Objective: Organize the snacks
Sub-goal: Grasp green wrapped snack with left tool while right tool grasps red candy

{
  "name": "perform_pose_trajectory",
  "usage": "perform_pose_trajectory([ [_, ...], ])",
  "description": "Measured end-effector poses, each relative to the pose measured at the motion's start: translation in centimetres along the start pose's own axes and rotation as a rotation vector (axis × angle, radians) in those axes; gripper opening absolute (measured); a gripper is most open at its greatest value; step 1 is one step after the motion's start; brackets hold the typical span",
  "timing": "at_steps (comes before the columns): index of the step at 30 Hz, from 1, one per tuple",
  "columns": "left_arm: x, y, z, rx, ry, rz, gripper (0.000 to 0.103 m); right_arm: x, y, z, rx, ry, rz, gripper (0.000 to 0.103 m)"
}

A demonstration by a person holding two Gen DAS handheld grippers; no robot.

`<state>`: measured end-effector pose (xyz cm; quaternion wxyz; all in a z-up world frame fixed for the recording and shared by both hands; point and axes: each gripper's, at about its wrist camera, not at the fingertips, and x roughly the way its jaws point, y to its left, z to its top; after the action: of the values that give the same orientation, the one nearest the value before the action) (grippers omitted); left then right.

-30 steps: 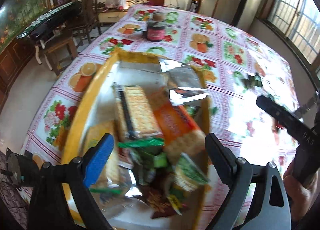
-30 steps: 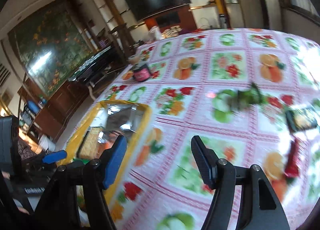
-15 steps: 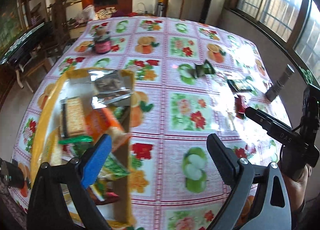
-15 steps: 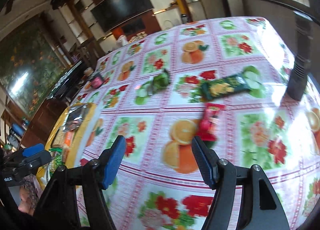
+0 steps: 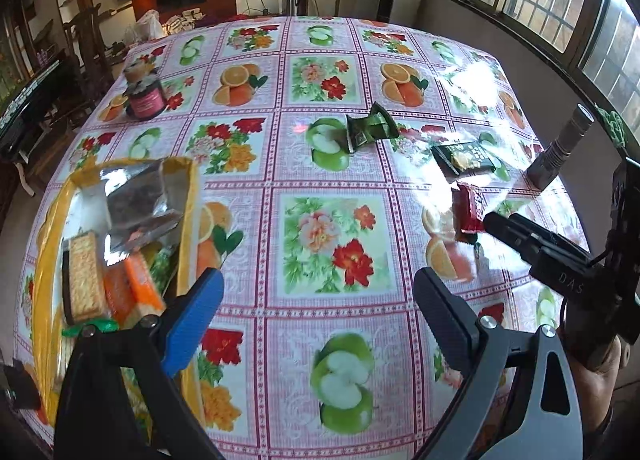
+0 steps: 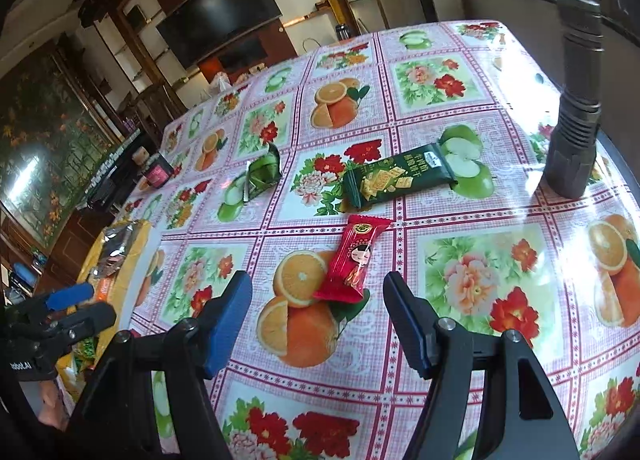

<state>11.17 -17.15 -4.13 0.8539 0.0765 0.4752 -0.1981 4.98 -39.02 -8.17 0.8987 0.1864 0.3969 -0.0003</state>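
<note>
On fruit-print table, yellow box [image 5: 188,219] already stuffed with snacks. Red packet [image 6: 354,260], dark green bar [image 6: 396,179], crumpled green wrapper [image 6: 262,175] still loose. Right gripper [image 6: 316,324] jaws apart, empty, lined up near red packet; left gripper [image 5: 316,324] also apart, empty.

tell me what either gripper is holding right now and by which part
Nothing is held. The left gripper and the right gripper are both open and empty; the red snack packet lies loose on the tablecloth before the right one.
</note>
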Motion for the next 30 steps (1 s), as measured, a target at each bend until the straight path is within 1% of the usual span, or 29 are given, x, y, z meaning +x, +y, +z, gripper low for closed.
perform_pose_trajectory([
  [5,2.1,-1.1,2.7,0.044,0.003,0.027,0.096,2.1,1.0,0.9,-0.031,0.023,-0.056,0.068],
  [7,3.5,-1.5,4.0,0.060,0.021,0.049,0.096,3.0,1.4,1.2,-0.051,0.040,-0.084,0.068],
  [11,6.2,-2.4,6.6,0.084,0.049,0.066,0.096,4.2,1.6,1.6,-0.079,0.060,-0.123,0.068],
  [13,7.4,-3.2,7.7,0.108,0.056,0.065,0.096,4.7,1.3,1.8,-0.073,0.070,-0.130,0.068],
  [18,10.2,-5.1,10.1,0.146,0.061,0.076,0.096,5.1,0.6,2.2,-0.076,0.074,-0.144,0.062],
  [22,12.6,-5.9,11.5,0.128,0.091,0.067,0.096,5.2,0.4,2.4,-0.093,0.075,-0.160,0.056],
  [25,14.3,-6.1,11.8,0.109,0.110,0.059,0.095,5.3,0.7,2.2,-0.141,0.071,-0.198,0.050],
  [26,14.9,-6.1,11.8,0.102,0.119,0.050,0.093,5.4,0.8,2.2,-0.153,0.069,-0.209,0.047],
  [27,15.3,-6.2,11.8,0.099,0.126,0.045,0.083,5.4,0.9,2.2,-0.165,0.067,-0.224,0.043],
  [28,15.7,-6.2,11.8,0.097,0.136,0.038,0.077,5.4,1.0,2.1,-0.179,0.064,-0.241,0.037],
  [29,16.0,-6.3,11.8,0.092,0.134,0.023,0.072,5.4,1.0,2.0,-0.187,0.064,-0.249,0.031],
  [30,15.9,-6.4,11.8,0.096,0.116,0.024,0.061,5.4,1.0,2.0,-0.193,0.066,-0.254,0.026],
])
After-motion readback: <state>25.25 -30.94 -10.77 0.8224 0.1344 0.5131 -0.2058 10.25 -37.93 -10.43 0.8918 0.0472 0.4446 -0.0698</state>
